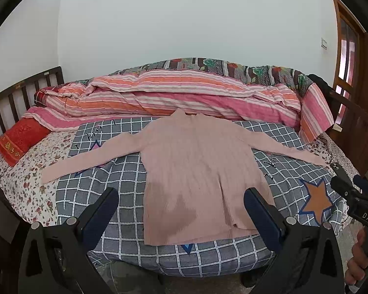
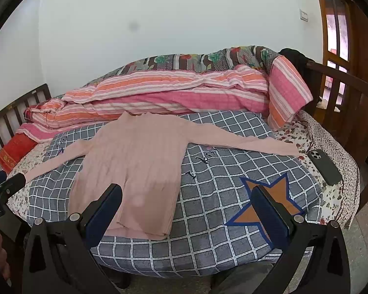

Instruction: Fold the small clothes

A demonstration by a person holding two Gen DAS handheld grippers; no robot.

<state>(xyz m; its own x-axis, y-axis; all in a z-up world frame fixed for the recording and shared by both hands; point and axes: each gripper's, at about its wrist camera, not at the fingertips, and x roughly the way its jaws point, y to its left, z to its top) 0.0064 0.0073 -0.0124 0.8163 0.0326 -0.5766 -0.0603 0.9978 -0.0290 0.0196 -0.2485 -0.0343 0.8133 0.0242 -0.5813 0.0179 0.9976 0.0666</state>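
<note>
Left gripper (image 1: 181, 196) jaws wide apart, empty, hovering at near edge of bed. Pink sweater (image 1: 189, 171) straight ahead of it, flat on grey checked blanket (image 1: 125, 169), hem nearest, collar far, sleeves spread to both sides. Striped quilt (image 1: 184, 93) bunched beyond collar. Right gripper (image 2: 187, 193) also spread wide, holding nothing; sweater ahead and to its left, orange star patch (image 2: 272, 196) just ahead between its fingers. Phone (image 2: 325, 166) further right, past sleeve cuff.
</note>
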